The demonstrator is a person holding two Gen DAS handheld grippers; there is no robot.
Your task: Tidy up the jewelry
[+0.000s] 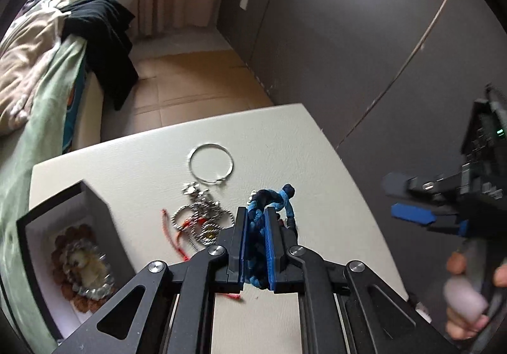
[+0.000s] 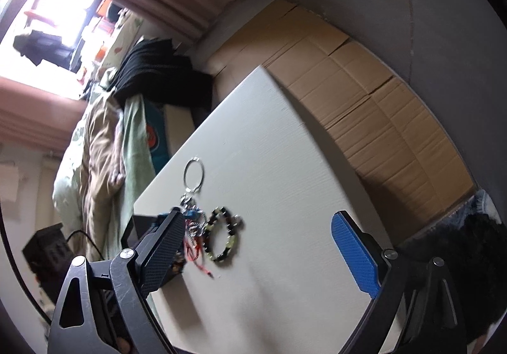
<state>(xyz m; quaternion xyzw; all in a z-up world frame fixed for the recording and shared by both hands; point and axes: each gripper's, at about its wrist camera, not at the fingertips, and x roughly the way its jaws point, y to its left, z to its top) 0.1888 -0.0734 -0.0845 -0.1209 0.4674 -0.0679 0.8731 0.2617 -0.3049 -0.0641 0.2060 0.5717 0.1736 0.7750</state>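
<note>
**Blue braid in the left tongs, box waiting beside it**

Clenched on a blue braided cord bracelet, the left gripper has its two blue pads pressed flat against the bundle, which bulges above and below them; the knotted end curls free over the white table. Soft, light and rough-surfaced by the look of it, the cord should not slip, and I judge the thick middle of the braid (where it is held now) the sensible place to grip; the loose ends may snag on neighbouring pieces.

Just left of the braid lies a tangle of silver chain with a red string through it; limp and thin, it would probably need a pinch at its bunched centre. Beyond that tangle, farther from the braid, a silver bangle lies flat; stiff and smooth, it likely wants a grip across the rim. Well left of the braid stands an open jewelry box, already holding beaded pieces.

Off to the braid's right the right gripper hangs above the table with its jaws spread wide and nothing between them; its own view shows a bracelet of dark and yellowish beads lying near the chain, hard-beaded but floppy.

No brand, label or writing can be read anywhere.
</note>
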